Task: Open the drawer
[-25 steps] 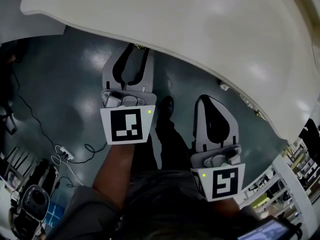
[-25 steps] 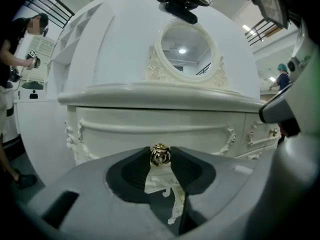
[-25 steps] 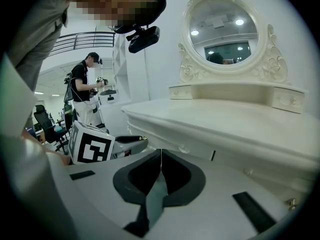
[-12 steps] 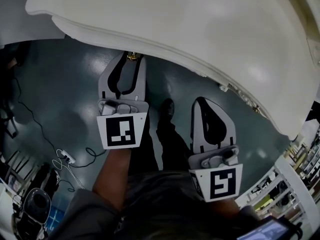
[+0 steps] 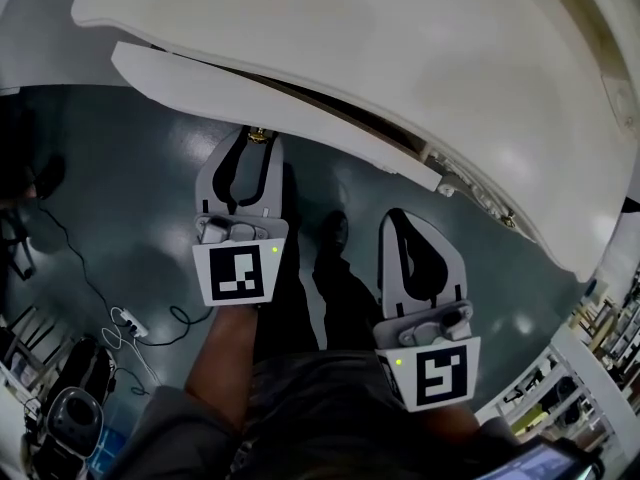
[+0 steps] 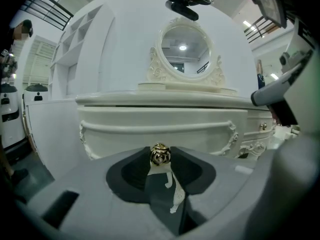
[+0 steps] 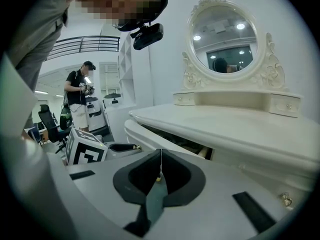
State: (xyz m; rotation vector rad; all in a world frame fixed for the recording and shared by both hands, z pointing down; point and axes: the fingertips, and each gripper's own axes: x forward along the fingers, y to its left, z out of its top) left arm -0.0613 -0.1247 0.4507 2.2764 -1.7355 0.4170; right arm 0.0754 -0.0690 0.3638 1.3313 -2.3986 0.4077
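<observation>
The left gripper point(image 6: 160, 160) had its two jaws pressed on the gold knob point(image 6: 160, 154), one jaw on each side. The knob sat right at the tips of the jaws. The knob was fixed to the middle of the drawer point(image 6: 160, 126), which had a long, curved white front with curly trim at both ends.

The right gripper point(image 7: 160, 156) had its jaws closed together, tip to tip. There was nothing between them. It touched nothing.

From the head view, the drawer stuck out a little way from the dressing table point(image 5: 400, 58). A thin dark gap showed between the drawer front and the table top above it. The left gripper reached up to the drawer from the near side. The right gripper was nearer and to the right, apart from the drawer and the table, above the dark floor point(image 5: 130, 188).

The person's shoe point(image 5: 335, 220) showed on the floor between the two grippers. Some cables point(image 5: 130, 313) lay on the floor at the near left.

A round mirror point(image 6: 182, 46) with a fancy white frame stood on the far side of the table top. Far off to the left in the right gripper view, another person point(image 7: 80, 96) stood in the room.
</observation>
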